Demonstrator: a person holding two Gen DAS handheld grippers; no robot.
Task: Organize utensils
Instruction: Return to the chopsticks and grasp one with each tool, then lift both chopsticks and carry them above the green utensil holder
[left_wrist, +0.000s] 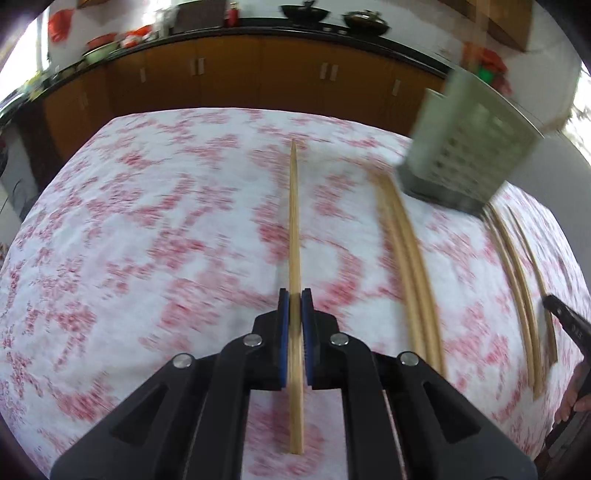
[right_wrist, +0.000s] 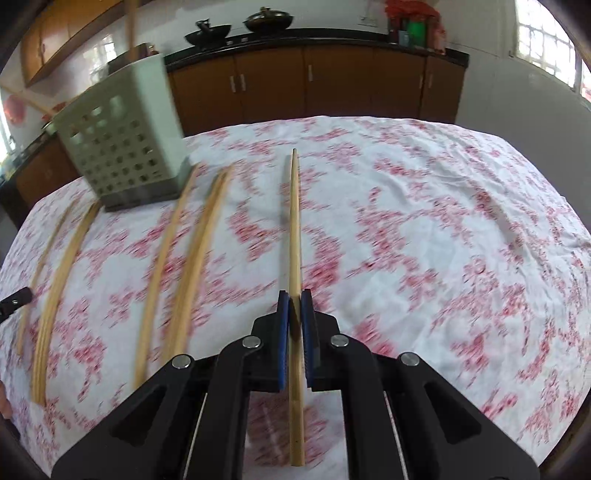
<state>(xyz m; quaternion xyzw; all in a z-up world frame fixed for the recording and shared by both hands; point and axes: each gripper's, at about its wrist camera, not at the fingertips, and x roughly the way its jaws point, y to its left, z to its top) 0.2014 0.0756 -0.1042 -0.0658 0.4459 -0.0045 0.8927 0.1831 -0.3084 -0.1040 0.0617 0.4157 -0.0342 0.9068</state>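
Left wrist view: the left gripper (left_wrist: 295, 295) has its blue-padded jaws clamped on a long pale wooden chopstick (left_wrist: 294, 221), which runs straight ahead over the white tablecloth with red floral print (left_wrist: 166, 240). Taking the grey-green perforated plastic utensil holder (left_wrist: 469, 147) as landmark, the held chopstick lies well to its left. A pair of wooden chopsticks (left_wrist: 410, 266) lies on the cloth, its far ends just beside the holder's left base corner. More loose chopsticks (left_wrist: 517, 273) run toward the camera from the holder's near right corner. Past them, at the frame's right edge, is the black tip of the other gripper (left_wrist: 565, 317). Behind the holder stand brown wooden cabinets (left_wrist: 258, 74).

Right wrist view: the right gripper (right_wrist: 295, 295) is closed on a second wooden chopstick (right_wrist: 294, 229), which is well to the right of the utensil holder (right_wrist: 125, 140). Two chopsticks (right_wrist: 184, 266) lie on the cloth from the holder's near right corner toward the camera; others (right_wrist: 59, 280) lie in front of its left side. Motion blur softens the cloth pattern.
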